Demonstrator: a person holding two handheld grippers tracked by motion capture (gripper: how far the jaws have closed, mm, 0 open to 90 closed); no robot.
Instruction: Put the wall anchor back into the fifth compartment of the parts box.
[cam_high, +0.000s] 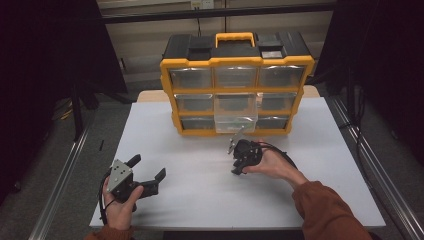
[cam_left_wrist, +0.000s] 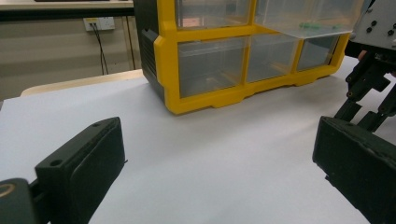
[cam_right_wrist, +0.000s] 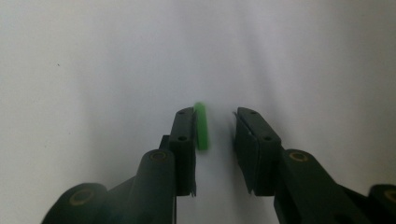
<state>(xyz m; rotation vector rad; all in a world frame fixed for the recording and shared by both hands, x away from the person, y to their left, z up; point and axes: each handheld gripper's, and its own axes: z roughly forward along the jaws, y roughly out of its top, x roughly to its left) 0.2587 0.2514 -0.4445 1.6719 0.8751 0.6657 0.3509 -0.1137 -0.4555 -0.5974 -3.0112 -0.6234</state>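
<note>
A small green piece (cam_right_wrist: 201, 126) stands on edge against the left pad of my right gripper (cam_right_wrist: 217, 126), with a clear gap to the other pad. That gripper (cam_high: 239, 169) points down at the white table (cam_high: 200, 190) in front of a yellow and black drawer organizer (cam_high: 235, 90). The organizer's clear middle drawer (cam_high: 235, 119) is pulled out, and small green things (cam_left_wrist: 317, 25) lie in it. My left gripper (cam_high: 147, 167) rests at the near left of the table, jaws wide open with nothing between them (cam_left_wrist: 219, 158).
The organizer (cam_left_wrist: 210, 93) stands at the far middle of the table, with several clear drawers. My right gripper (cam_left_wrist: 369, 88) shows at the right edge of the left gripper view. Metal rails (cam_high: 65, 175) run along both sides of the table.
</note>
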